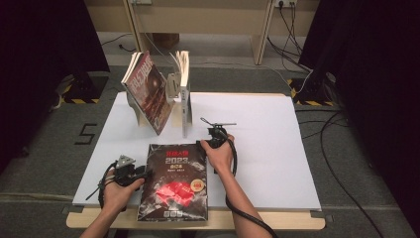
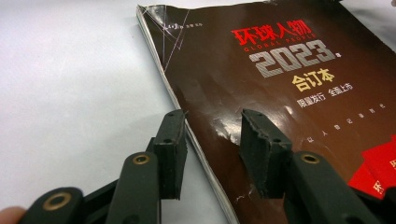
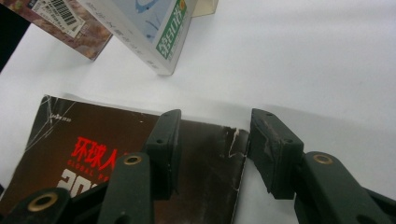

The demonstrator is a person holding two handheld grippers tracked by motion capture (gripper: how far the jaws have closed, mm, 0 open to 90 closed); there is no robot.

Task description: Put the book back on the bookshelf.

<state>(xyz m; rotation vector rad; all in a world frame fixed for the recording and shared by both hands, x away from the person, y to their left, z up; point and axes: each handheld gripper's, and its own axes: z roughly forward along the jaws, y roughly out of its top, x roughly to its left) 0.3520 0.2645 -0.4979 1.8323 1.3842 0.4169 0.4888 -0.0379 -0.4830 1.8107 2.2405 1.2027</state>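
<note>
Magazine (image 1: 173, 181) lies flat at lower centre; I've got left gripper (image 2: 212, 154) and right gripper (image 3: 212, 154) spread astride its edges, nothing pinched, lift pending.

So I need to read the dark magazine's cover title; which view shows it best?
The left gripper view: the dark magazine lies close, its red and silver title whole. The high view shows the whole cover, small. The right gripper view shows its far corner, title cropped.

magazine (image 1: 173, 183) | dark brown glossy cover, red-white print, worn corners | closed, flat | table's near edge
</note>
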